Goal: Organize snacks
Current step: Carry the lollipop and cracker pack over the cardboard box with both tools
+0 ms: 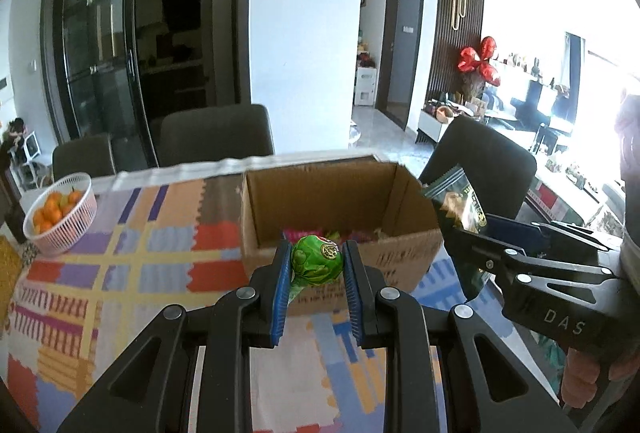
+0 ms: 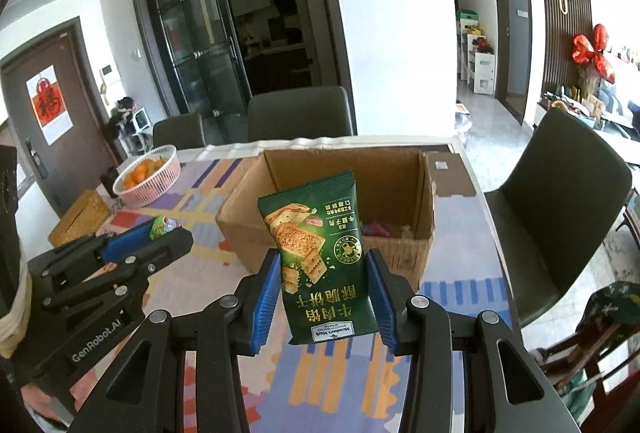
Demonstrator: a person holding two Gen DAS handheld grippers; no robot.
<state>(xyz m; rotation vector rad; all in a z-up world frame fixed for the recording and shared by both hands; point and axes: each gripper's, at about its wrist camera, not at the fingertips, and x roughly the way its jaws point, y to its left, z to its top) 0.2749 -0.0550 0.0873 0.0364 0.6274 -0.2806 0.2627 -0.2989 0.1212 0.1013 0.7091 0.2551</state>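
Observation:
My left gripper (image 1: pixel 316 261) is shut on a green wrapped lollipop (image 1: pixel 316 259) and holds it just in front of the near wall of an open cardboard box (image 1: pixel 340 201). My right gripper (image 2: pixel 325 265) is shut on a green cracker packet (image 2: pixel 320 257) and holds it upright above the table, in front of the same box (image 2: pixel 424 193). A few colourful snacks lie on the box floor (image 2: pixel 376 229). The right gripper with its packet shows at the right of the left wrist view (image 1: pixel 464 209). The left gripper with the lollipop shows at the left of the right wrist view (image 2: pixel 160 229).
The table has a colourful patchwork cloth (image 1: pixel 120 273). A white basket of oranges (image 1: pixel 60 217) stands at its far left, with a woven tissue box (image 2: pixel 80 217) beside it. Dark chairs stand behind the table (image 1: pixel 216 133) and at its right end (image 2: pixel 560 201).

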